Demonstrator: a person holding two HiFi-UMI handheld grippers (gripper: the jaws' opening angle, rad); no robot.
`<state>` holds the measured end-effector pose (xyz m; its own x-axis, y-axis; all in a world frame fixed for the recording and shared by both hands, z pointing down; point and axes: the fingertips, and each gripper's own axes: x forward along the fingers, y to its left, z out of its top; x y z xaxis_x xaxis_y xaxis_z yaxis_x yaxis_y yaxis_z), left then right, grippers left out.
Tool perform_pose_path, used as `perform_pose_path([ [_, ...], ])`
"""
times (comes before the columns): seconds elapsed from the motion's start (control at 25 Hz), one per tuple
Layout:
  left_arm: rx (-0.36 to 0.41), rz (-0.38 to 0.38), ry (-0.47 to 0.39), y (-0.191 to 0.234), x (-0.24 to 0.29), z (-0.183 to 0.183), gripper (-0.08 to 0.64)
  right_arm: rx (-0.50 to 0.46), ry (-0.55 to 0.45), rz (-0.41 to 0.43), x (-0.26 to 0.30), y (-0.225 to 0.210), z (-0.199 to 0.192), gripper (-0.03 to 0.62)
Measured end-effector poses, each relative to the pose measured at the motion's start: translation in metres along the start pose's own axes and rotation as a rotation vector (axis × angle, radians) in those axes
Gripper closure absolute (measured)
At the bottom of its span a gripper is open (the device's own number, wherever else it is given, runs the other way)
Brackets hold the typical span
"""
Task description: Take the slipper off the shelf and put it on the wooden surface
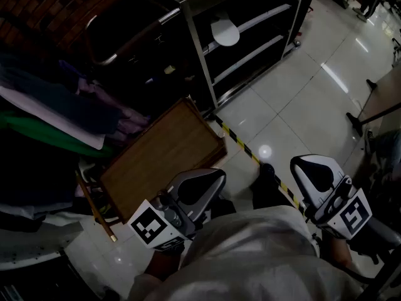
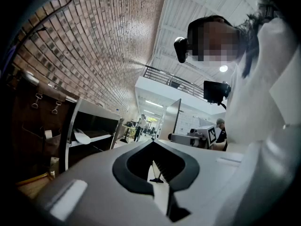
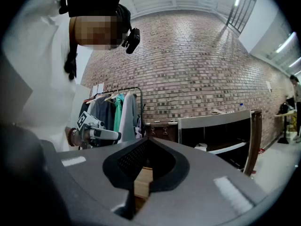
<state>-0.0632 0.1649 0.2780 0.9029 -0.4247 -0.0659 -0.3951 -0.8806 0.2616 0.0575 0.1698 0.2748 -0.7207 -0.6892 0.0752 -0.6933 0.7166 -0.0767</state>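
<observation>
Nearest, at 6 o'clock in the head view, the left gripper (image 1: 219,175): smooth grey moulded shell, dark ribbed pads (image 2: 169,165), jaws closed tip to tip on nothing (only a diamond-shaped gap behind the tips). At 5 o'clock, the right gripper (image 1: 297,163): same shell, mesh-textured pads (image 3: 130,159), jaws likewise pressed together and empty. Both hands hidden under a white garment (image 1: 250,256) along the bottom edge.

Just beyond the left gripper, toward 10 o'clock, the wooden surface (image 1: 164,154): flat brown rectangle with a low raised rim, fine grain, bare. Only a narrow strip of it visible through the gap in the right gripper view.

At 12 o'clock, the shelf (image 1: 197,52): dark metal frame, pale slim boards, far end cut off by the picture edge. On its upper board, the slipper (image 1: 225,31): white, smooth, rounded, well apart from both grippers and from the wooden surface; toe or heel impossible to tell. In the left gripper view, a pale flat shape (image 2: 81,136) at 9 o'clock.

At 9 o'clock, clothes (image 1: 62,115): soft layers of green, white and purple, too dim for detail. At 2 o'clock, the floor (image 1: 301,99): glossy pale tiles with lamp glare, crossed by yellow-and-black striped tape (image 1: 241,144).
</observation>
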Motion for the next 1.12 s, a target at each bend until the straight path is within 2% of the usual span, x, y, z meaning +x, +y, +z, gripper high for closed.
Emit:
perform_pose_path([
  [0.12, -0.030, 0.054, -0.065, 0.006, 0.055, 0.009, 0.568, -0.010, 0.039, 0.021, -0.021, -0.055, 0.001, 0.586],
  [0.28, -0.069, 0.115, -0.168, 0.008, 0.115, 0.024, 0.568, -0.030, 0.039, 0.035, -0.046, -0.144, 0.014, 0.586],
  [0.44, -0.070, 0.164, -0.153, 0.020, 0.151, 0.021, 0.568, -0.043, -0.020, 0.004, -0.047, -0.228, 0.024, 0.588],
  [0.6, -0.096, 0.219, -0.177, 0.056, 0.158, 0.022, 0.568, 0.042, -0.036, 0.007, -0.021, -0.262, 0.010, 0.588],
  [0.68, -0.080, 0.201, -0.213, 0.079, 0.166, 0.031, 0.568, 0.055, -0.035, 0.022, 0.002, -0.271, 0.009, 0.588],
  [0.8, -0.060, 0.133, -0.228, 0.109, 0.190, 0.051, 0.568, 0.063, -0.056, 0.030, 0.031, -0.280, 0.022, 0.588],
  [0.88, -0.013, 0.101, -0.211, 0.129, 0.205, 0.067, 0.568, 0.068, -0.089, 0.050, 0.046, -0.286, 0.035, 0.588],
  [0.96, 0.050, 0.090, -0.154, 0.150, 0.218, 0.071, 0.568, 0.092, -0.136, 0.090, 0.063, -0.293, 0.045, 0.586],
  [1.04, 0.108, 0.075, -0.048, 0.166, 0.226, 0.055, 0.572, 0.117, -0.154, 0.103, 0.084, -0.304, 0.043, 0.586],
  [1.12, 0.118, 0.054, 0.040, 0.177, 0.231, 0.033, 0.572, 0.147, -0.123, 0.088, 0.106, -0.314, 0.030, 0.586],
])
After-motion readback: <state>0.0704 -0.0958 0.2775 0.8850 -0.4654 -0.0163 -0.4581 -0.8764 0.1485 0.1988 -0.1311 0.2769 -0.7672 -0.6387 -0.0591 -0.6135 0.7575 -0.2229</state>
